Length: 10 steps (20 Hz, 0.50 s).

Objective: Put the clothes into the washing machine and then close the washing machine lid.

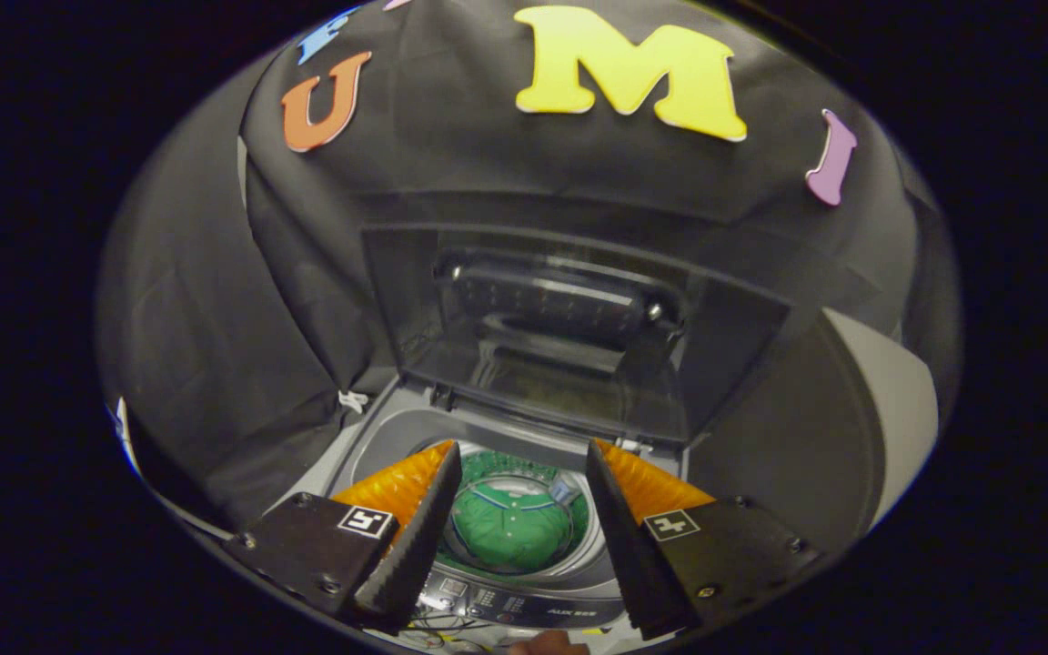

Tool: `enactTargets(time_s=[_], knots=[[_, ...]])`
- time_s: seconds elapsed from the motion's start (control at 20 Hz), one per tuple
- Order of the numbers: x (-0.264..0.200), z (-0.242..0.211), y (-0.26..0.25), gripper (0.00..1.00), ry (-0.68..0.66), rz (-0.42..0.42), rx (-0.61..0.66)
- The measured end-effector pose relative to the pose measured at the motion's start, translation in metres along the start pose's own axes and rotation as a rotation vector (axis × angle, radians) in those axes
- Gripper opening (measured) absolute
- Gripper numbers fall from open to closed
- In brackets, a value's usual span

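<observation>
A green garment with a white-trimmed collar (508,532) lies in the drum of a top-loading washing machine (378,432), below and between my fingers. My gripper (519,473) is open above the drum and holds nothing. Its orange-and-black fingers (415,509) stand wide apart on either side of the opening. The machine's dark glass lid (560,337) stands raised upright beyond the fingers, hinged at the back of the tub.
The machine's control panel (524,605) runs along the near rim under the fingers. Black cloth walls close in behind and on both sides of the machine. A light panel (888,400) stands to the right.
</observation>
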State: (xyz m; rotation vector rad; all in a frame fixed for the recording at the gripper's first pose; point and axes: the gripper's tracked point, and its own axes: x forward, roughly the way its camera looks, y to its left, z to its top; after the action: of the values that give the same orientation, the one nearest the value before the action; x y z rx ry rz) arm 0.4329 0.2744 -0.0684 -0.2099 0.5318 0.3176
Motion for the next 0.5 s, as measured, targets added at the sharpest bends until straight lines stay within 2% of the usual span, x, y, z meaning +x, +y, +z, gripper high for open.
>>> enactTargets(time_s=[0.25,0.5], knots=[[-0.045,0.057,-0.018,0.86,-0.107,-0.025,0.029],[-0.061,0.105,-0.028,0.86,-0.171,-0.034,0.04]])
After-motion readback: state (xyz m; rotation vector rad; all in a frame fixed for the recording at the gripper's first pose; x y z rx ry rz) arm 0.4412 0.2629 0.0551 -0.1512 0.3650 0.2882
